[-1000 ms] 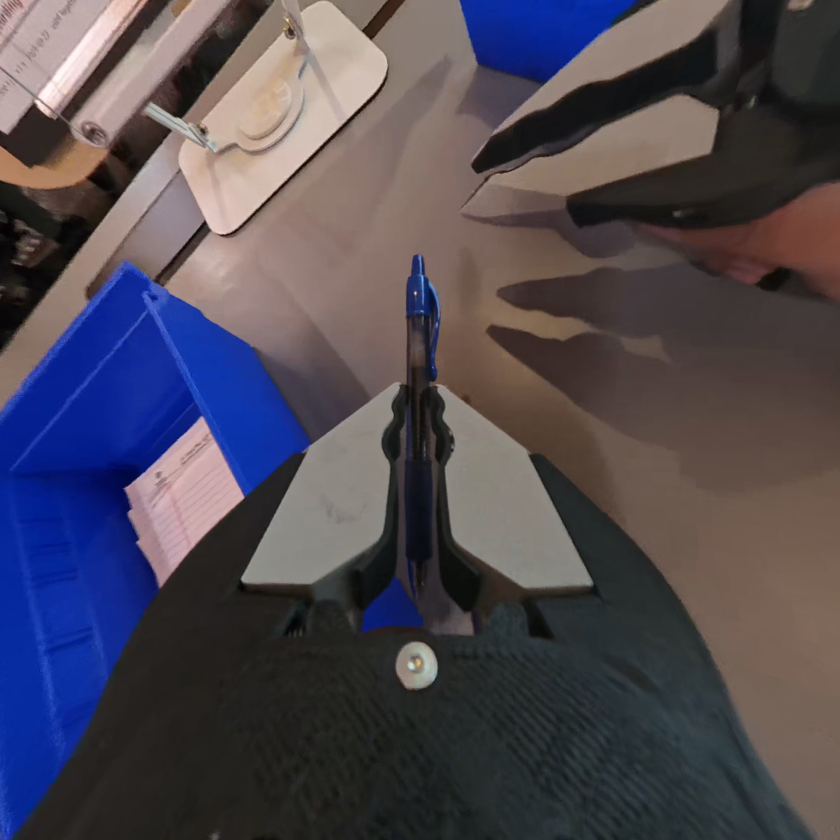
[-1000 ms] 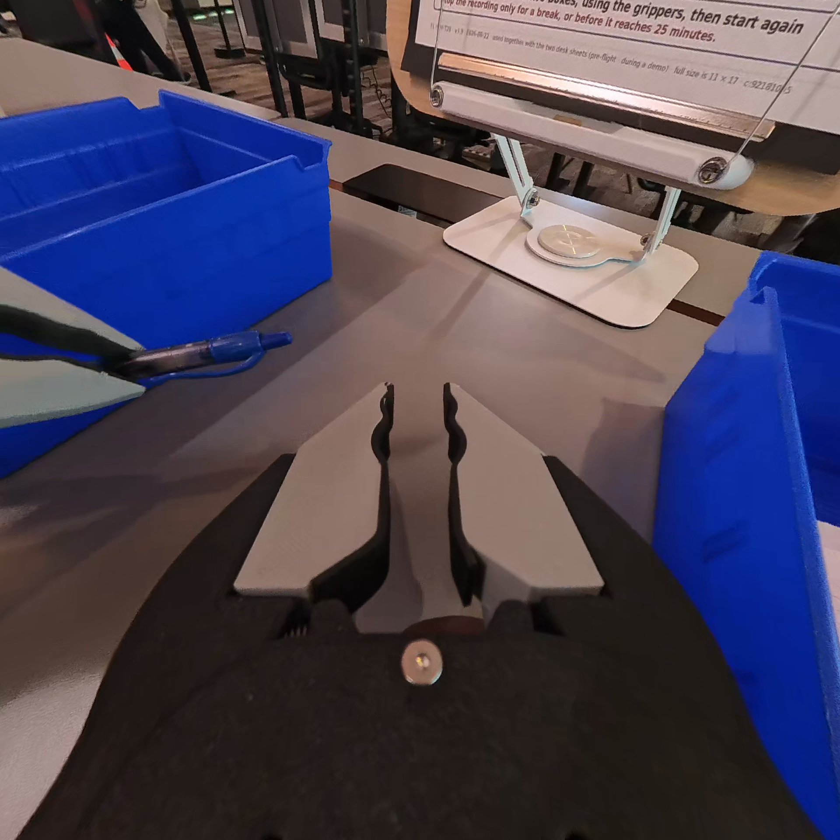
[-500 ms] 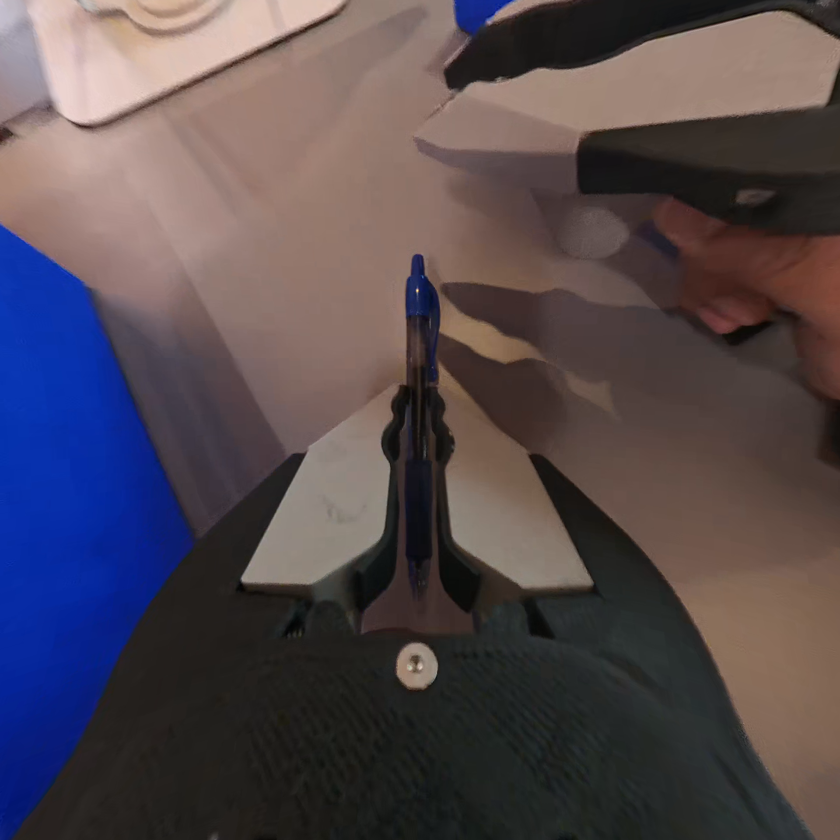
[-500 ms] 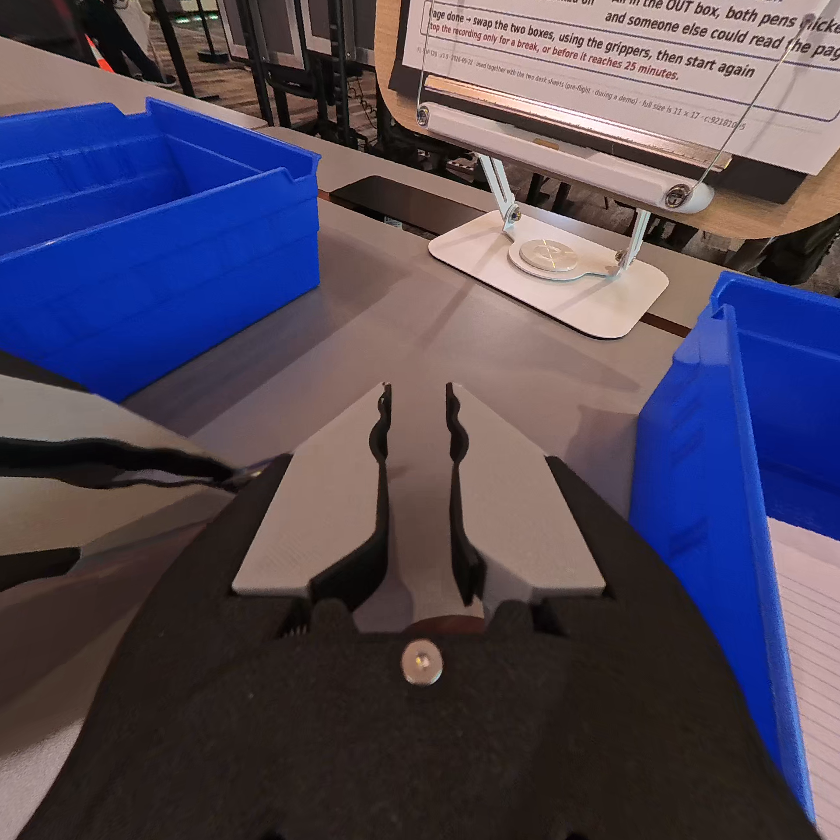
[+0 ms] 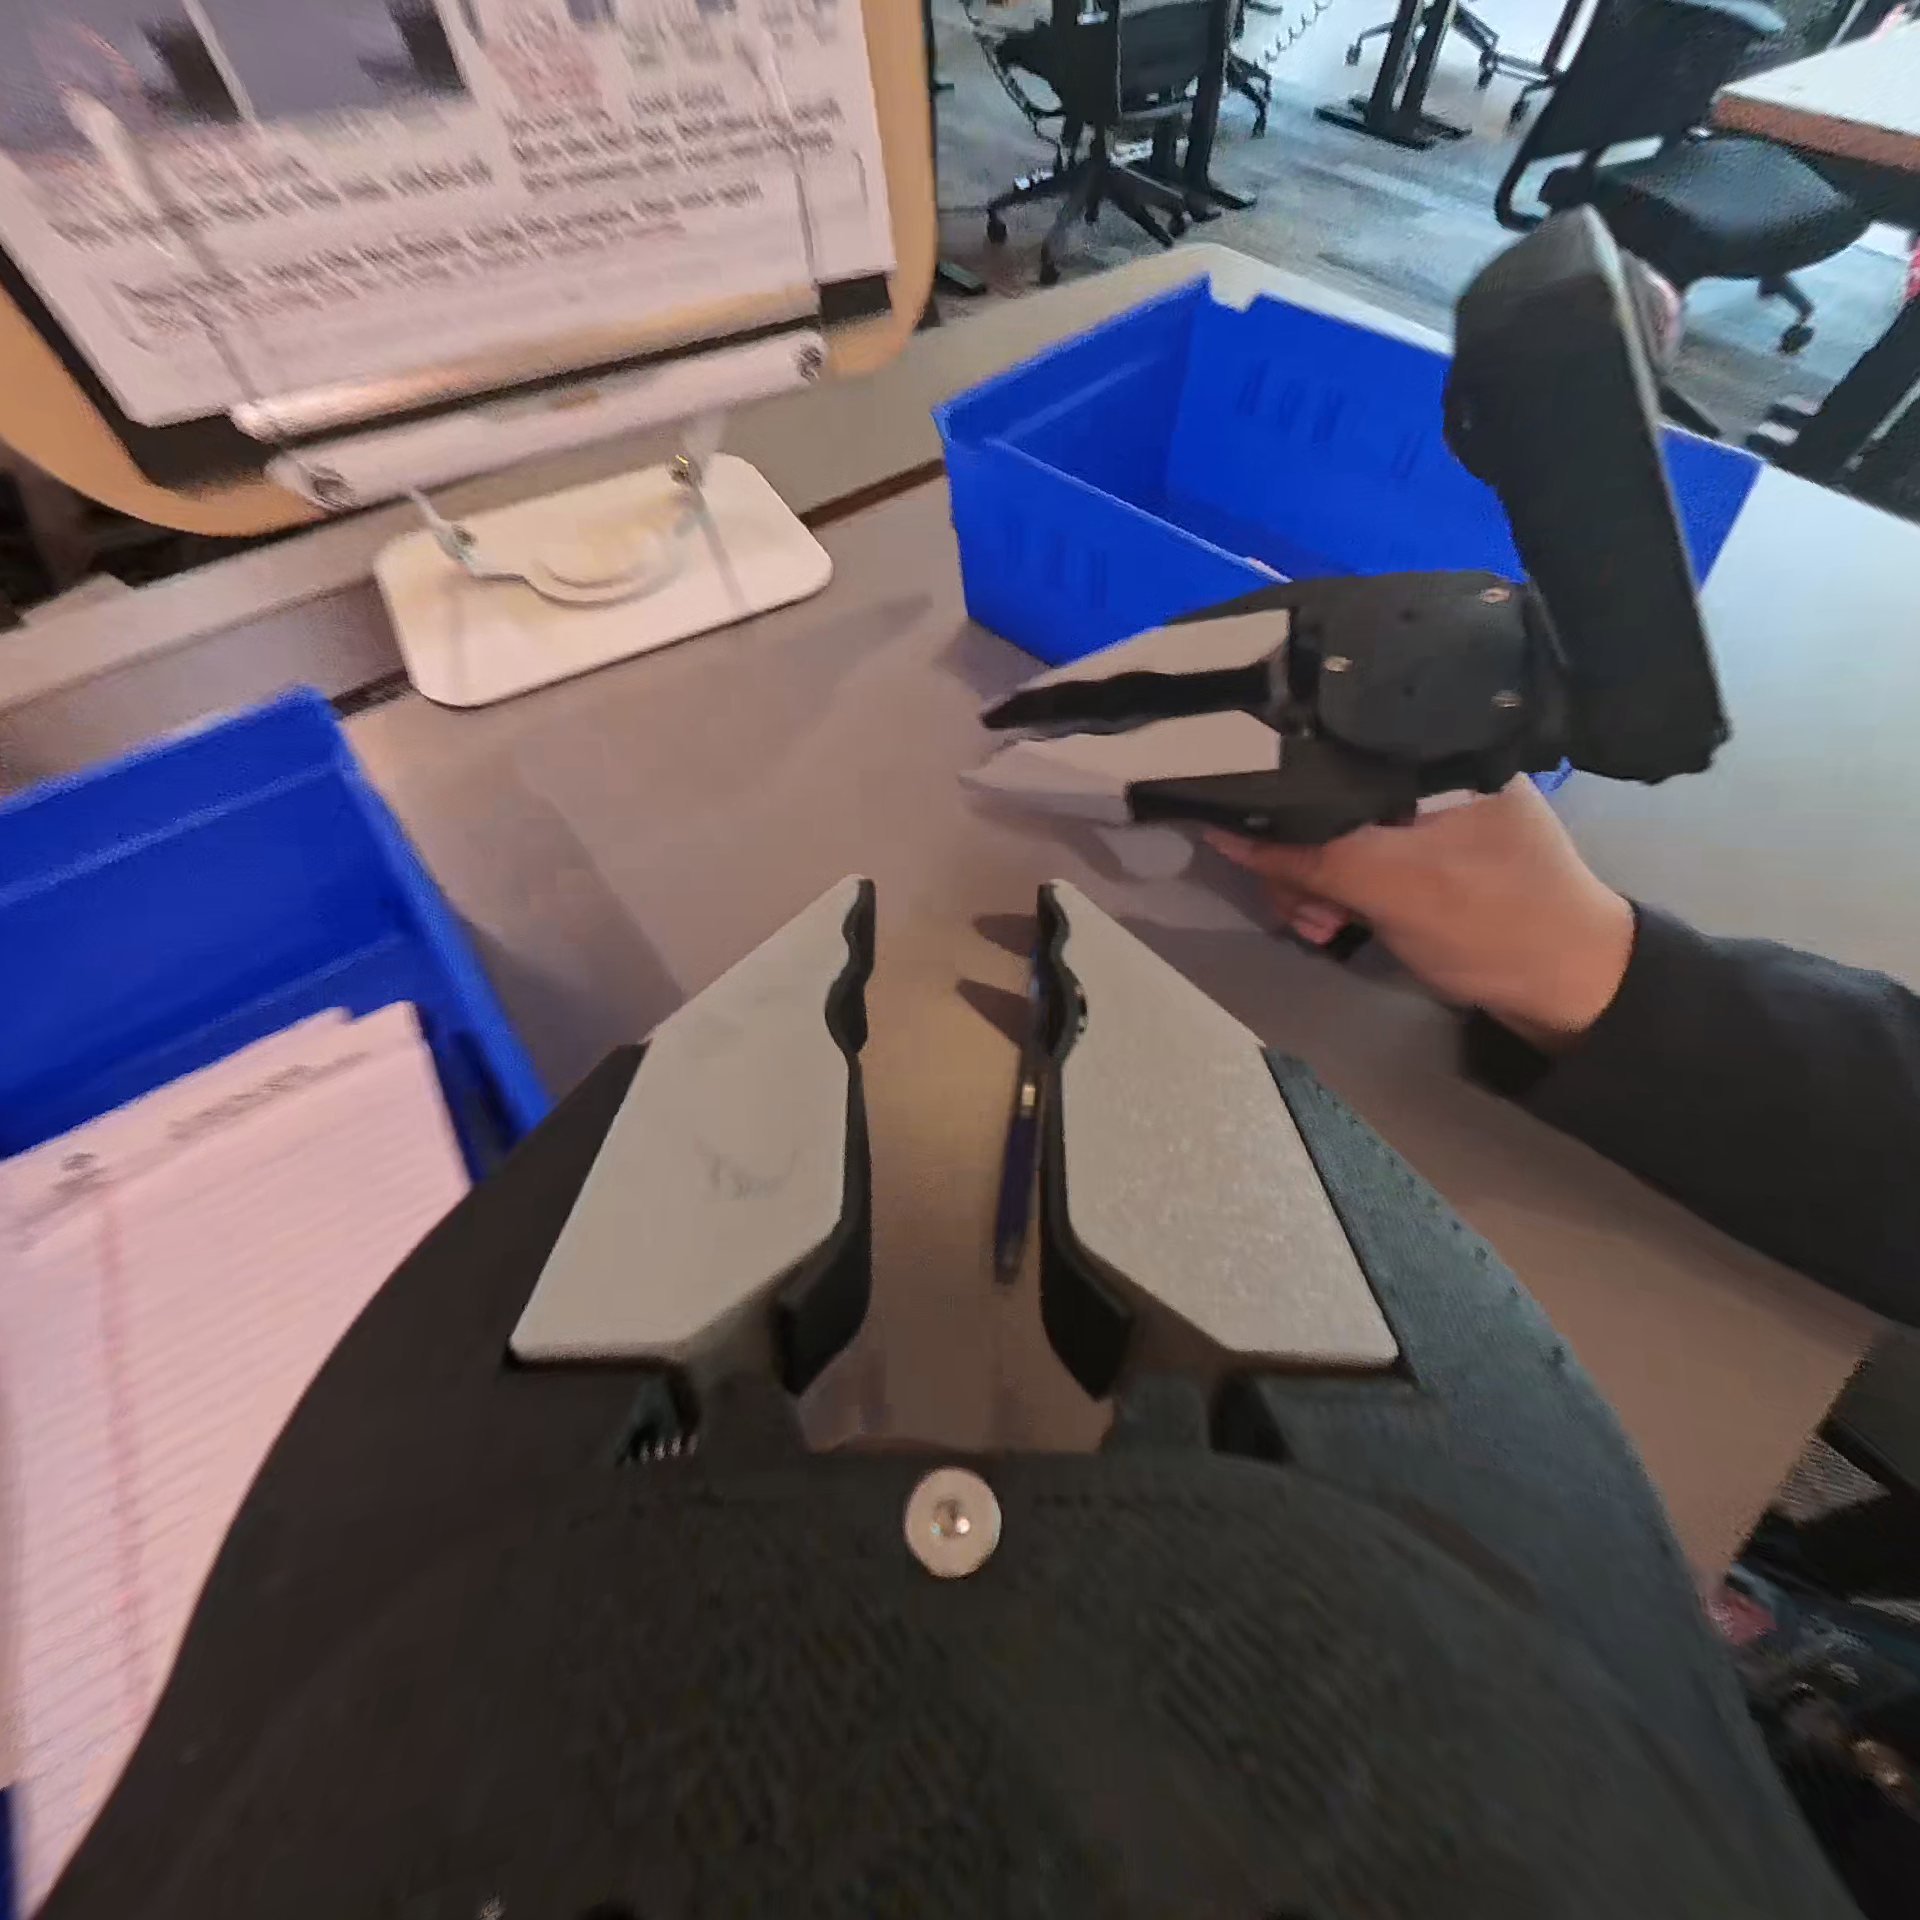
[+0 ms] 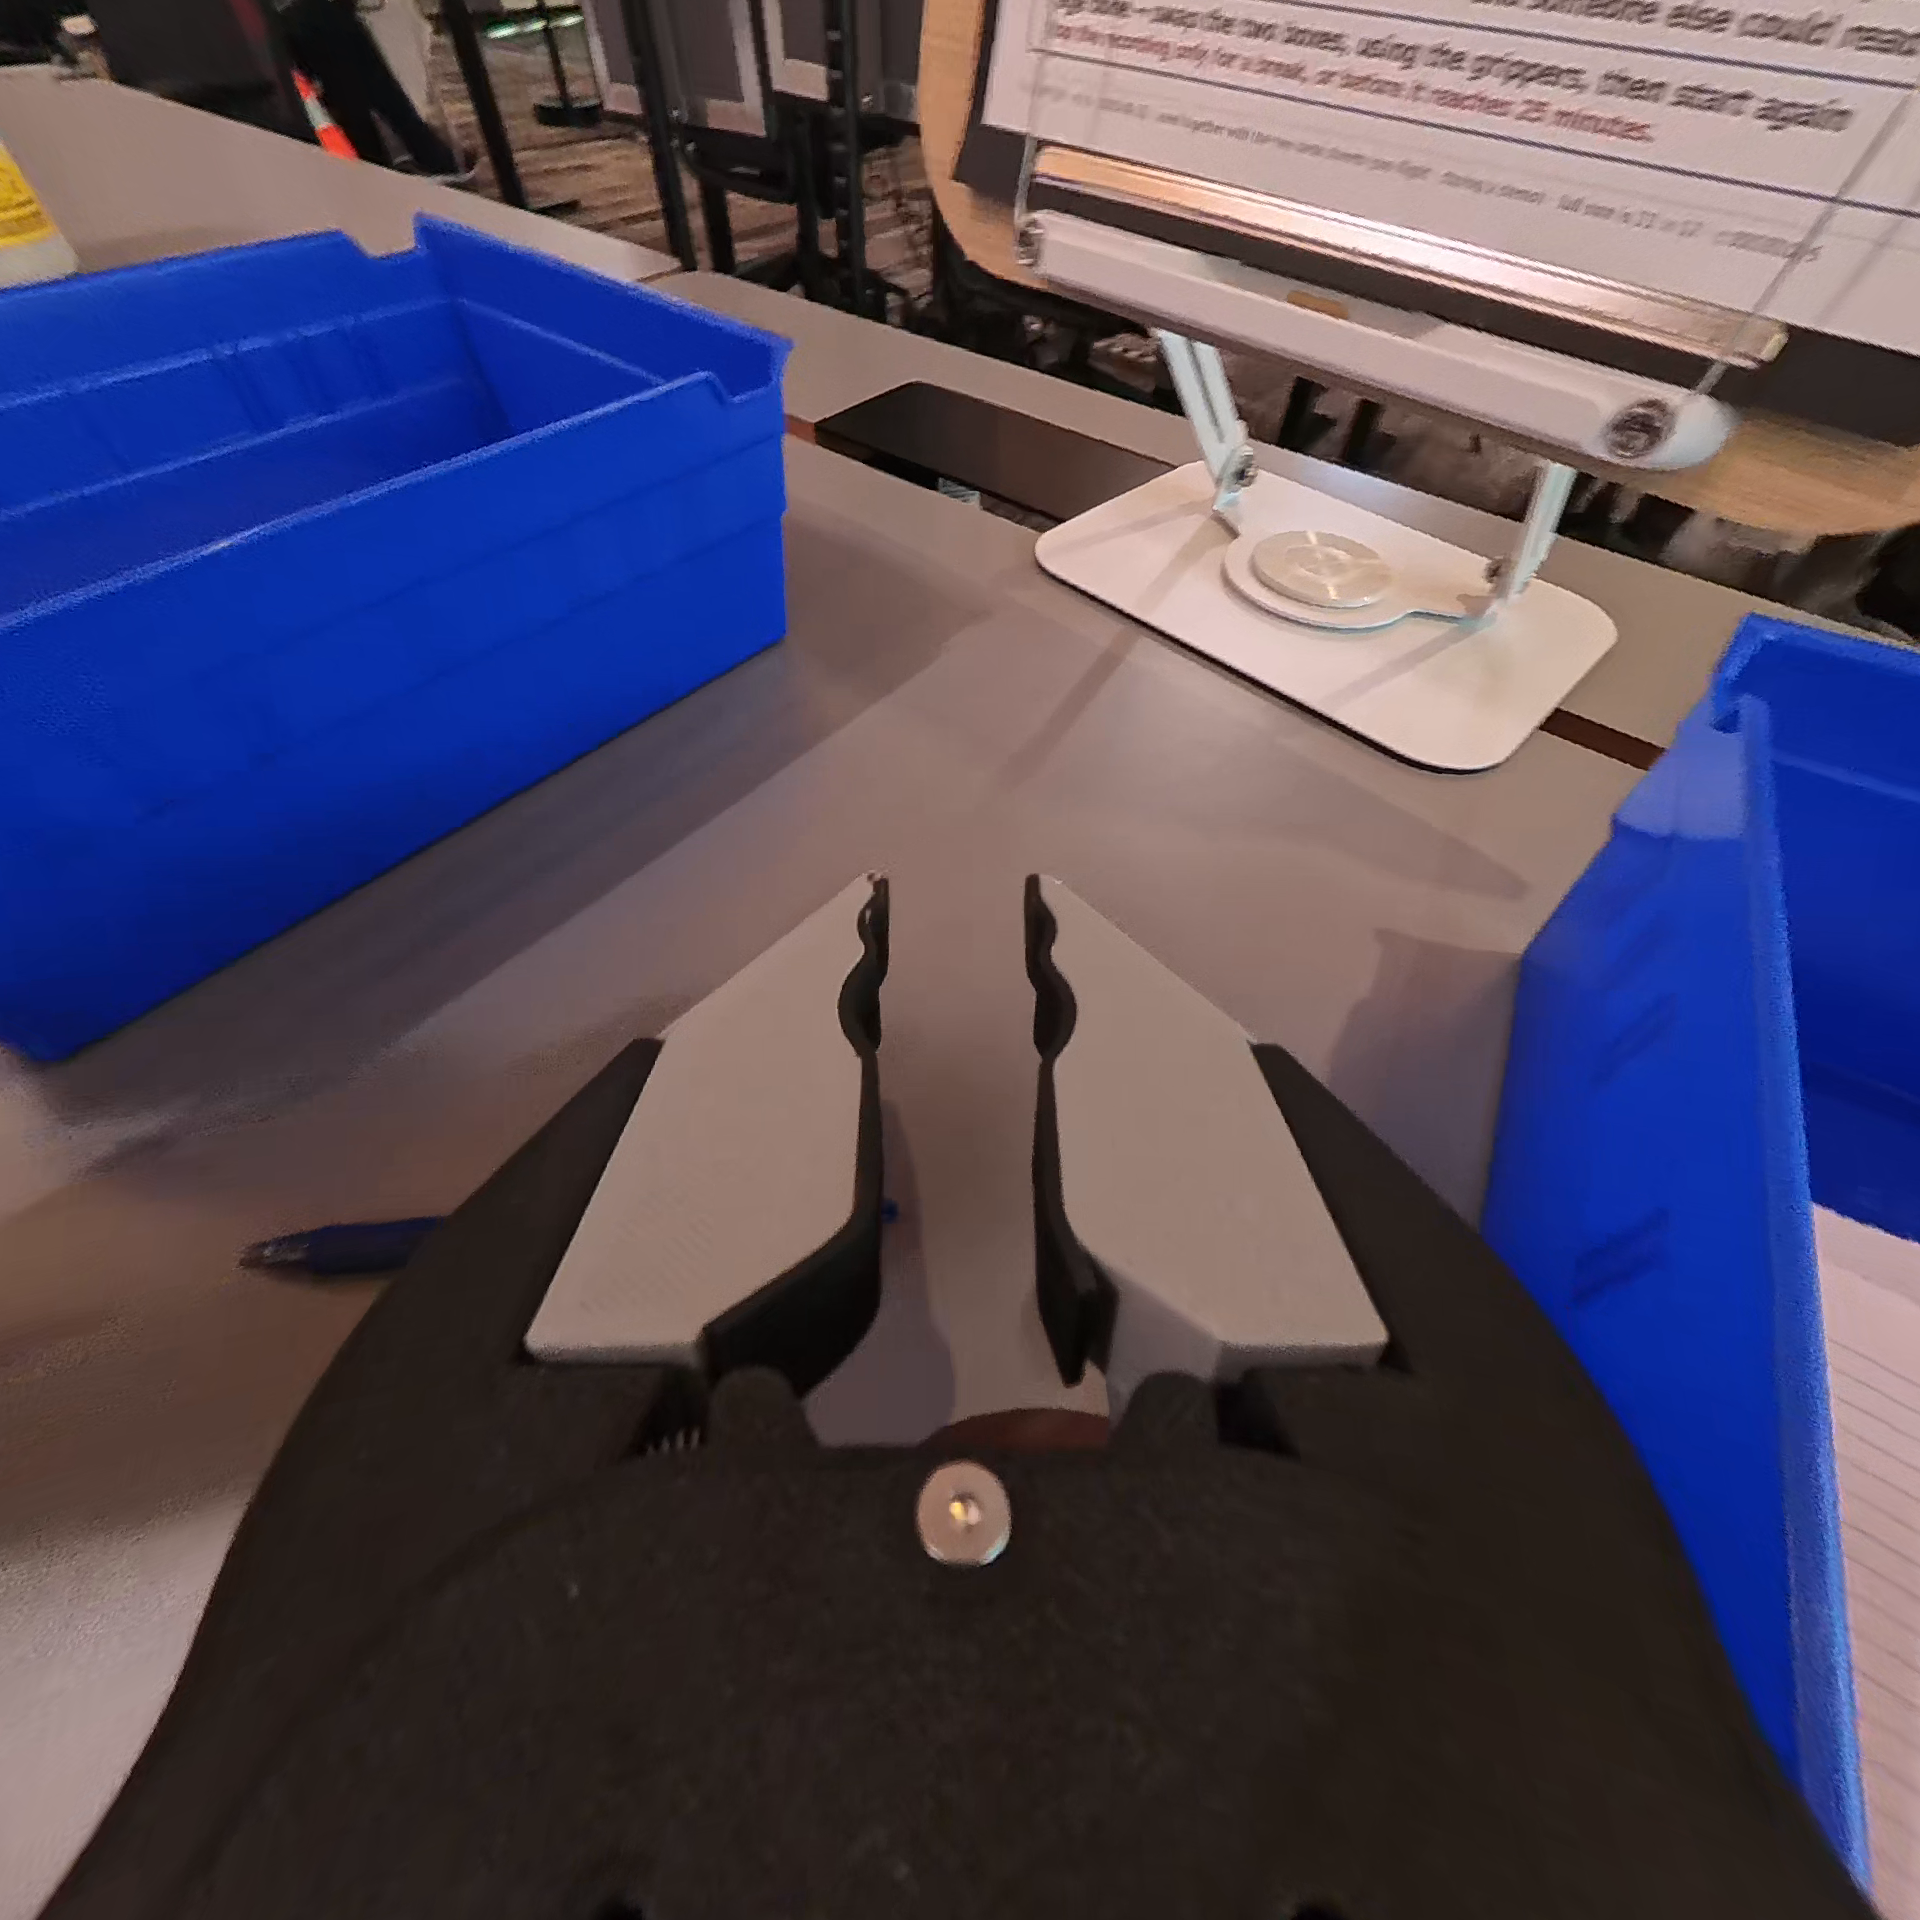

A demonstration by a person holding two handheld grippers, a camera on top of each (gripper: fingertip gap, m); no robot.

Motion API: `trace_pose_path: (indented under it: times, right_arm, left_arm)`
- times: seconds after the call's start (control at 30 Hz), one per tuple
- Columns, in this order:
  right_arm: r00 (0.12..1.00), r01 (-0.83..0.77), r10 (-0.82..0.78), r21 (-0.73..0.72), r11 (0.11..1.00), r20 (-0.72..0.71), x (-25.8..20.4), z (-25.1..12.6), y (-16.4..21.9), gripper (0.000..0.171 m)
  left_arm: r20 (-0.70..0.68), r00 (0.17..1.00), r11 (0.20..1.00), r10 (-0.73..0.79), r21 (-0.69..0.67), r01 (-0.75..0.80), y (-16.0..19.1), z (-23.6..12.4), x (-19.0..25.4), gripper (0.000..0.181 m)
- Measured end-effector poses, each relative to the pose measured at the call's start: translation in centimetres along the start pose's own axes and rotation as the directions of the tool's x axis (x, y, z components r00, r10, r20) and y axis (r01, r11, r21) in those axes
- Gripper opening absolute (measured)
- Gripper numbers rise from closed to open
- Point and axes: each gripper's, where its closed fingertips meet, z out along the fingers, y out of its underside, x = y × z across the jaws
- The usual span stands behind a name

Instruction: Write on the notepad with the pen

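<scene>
Left gripper (image 5: pixel 956 904) was spread, the blue pen (image 5: pixel 1023 1132) lying loose on the grey table (image 5: pixel 727 810) btwn its jaws; right gripper (image 6: pixel 954 894) also spread & empty. Notepad (image 5: pixel 197 1299) sat in the blue bin (image 5: pixel 187 883) at left, so prob best to re-grip the pen squarely w/ tip pointing out

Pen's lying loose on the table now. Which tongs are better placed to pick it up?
Left, probably: the pen lies on the table between the open left tongs. The right tongs are open too, but above it.

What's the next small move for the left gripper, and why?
Probably lower and shut the left gripper on the pen. Its fingers are open, the pen lies loose on the grey table by the right-hand finger, and the notepad sits unwritten in the blue bin.
</scene>
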Motion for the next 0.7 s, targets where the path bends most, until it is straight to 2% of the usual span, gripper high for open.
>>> trace_pose_path:
  times: [0.03, 0.1, 0.23, 0.37, 0.43, 0.57, 0.7]
  right_arm:
    - [0.999, 0.018, -0.018, 0.006, 1.000, 0.028, -0.5, -0.2, -0.3, 0.021]
    - [0.995, 0.046, -0.047, 0.012, 0.999, 0.089, -1.6, -0.8, -0.7, 0.015]
    - [0.977, 0.083, -0.056, -0.128, 0.988, 0.204, -3.3, -1.1, 1.0, 0.006]
    - [0.924, 0.048, 0.068, -0.292, 0.955, 0.375, -5.6, -2.0, 3.4, 0.000]
    - [0.909, 0.078, 0.091, -0.382, 0.921, 0.407, -6.1, -2.4, 5.1, 0.000]
    - [0.924, 0.126, 0.075, -0.485, 0.865, 0.375, -5.8, -1.8, 7.8, 0.000]
    - [0.989, 0.105, -0.048, -0.436, 0.894, 0.139, -2.0, 0.7, 7.5, 0.000]
  left_arm:
    - [0.021, 1.000, 1.000, 0.005, 0.008, -0.005, -0.3, -0.6, -1.3, 0.029]
    - [0.061, 0.998, 0.999, -0.035, -0.009, 0.036, 0.1, -1.2, -4.4, 0.029]
    - [0.129, 0.986, 0.987, -0.106, -0.109, 0.120, 3.2, -1.0, -10.6, 0.031]
    - [0.179, 0.963, 0.948, -0.203, -0.209, 0.239, 7.2, 0.2, -15.7, 0.033]
    - [0.200, 0.955, 0.934, -0.220, -0.240, 0.266, 8.9, 0.8, -17.0, 0.033]
    - [0.201, 0.940, 0.903, -0.276, -0.282, 0.325, 11.1, 2.0, -17.8, 0.032]
    - [0.161, 0.933, 0.907, -0.322, -0.230, 0.353, 10.4, 2.4, -17.9, 0.035]
